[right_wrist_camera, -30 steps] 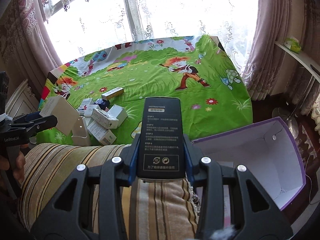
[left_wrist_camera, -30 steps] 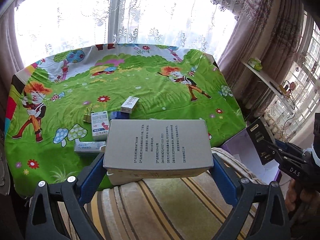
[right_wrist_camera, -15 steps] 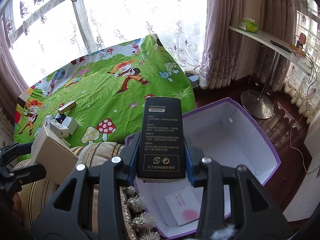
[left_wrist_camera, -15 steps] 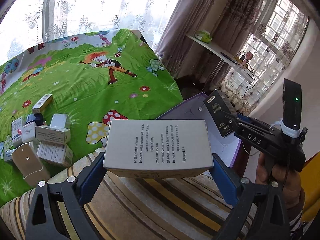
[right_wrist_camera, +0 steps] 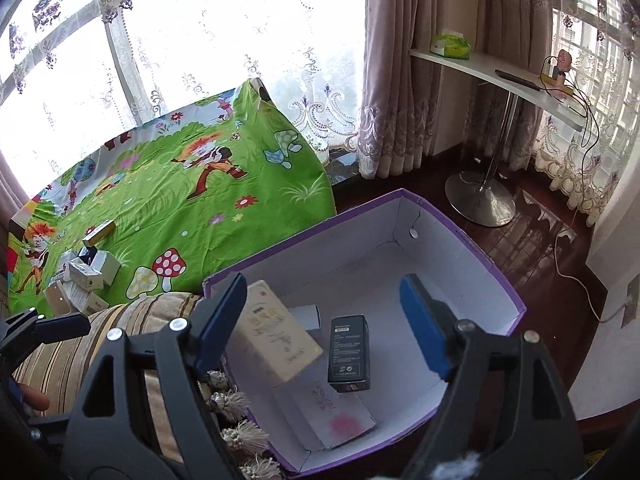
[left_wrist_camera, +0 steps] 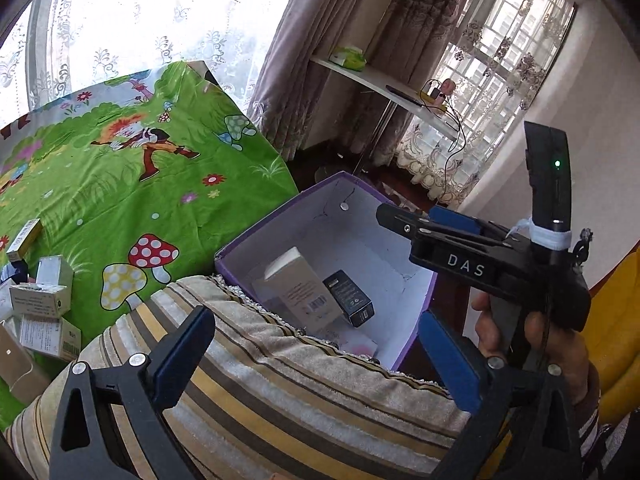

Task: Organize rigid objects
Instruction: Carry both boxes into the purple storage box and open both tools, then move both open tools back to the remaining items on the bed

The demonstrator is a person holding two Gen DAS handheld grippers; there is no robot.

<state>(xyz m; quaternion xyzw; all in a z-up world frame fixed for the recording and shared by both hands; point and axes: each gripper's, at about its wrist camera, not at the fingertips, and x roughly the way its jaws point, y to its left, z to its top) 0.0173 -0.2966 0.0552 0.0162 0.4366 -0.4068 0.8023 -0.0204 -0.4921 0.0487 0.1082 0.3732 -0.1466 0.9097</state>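
I see bright daylight through lace curtains point(right_wrist_camera: 224, 40) and mauve drapes point(right_wrist_camera: 400, 80). A white shelf point(right_wrist_camera: 500, 76) on a chrome stand point(right_wrist_camera: 480, 196) sits by a barred window point(left_wrist_camera: 508, 52). The floor point(right_wrist_camera: 532, 248) is dark, glossy wood.

"DAS" in white letters on right gripper point(left_wrist_camera: 404, 224) body

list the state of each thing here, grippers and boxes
left gripper: open, empty
right gripper: jaws just opened, empty
purple bin: open top, holding boxes
black box: loose inside bin
cream box: tilted inside bin
small boxes: clustered on green cloth
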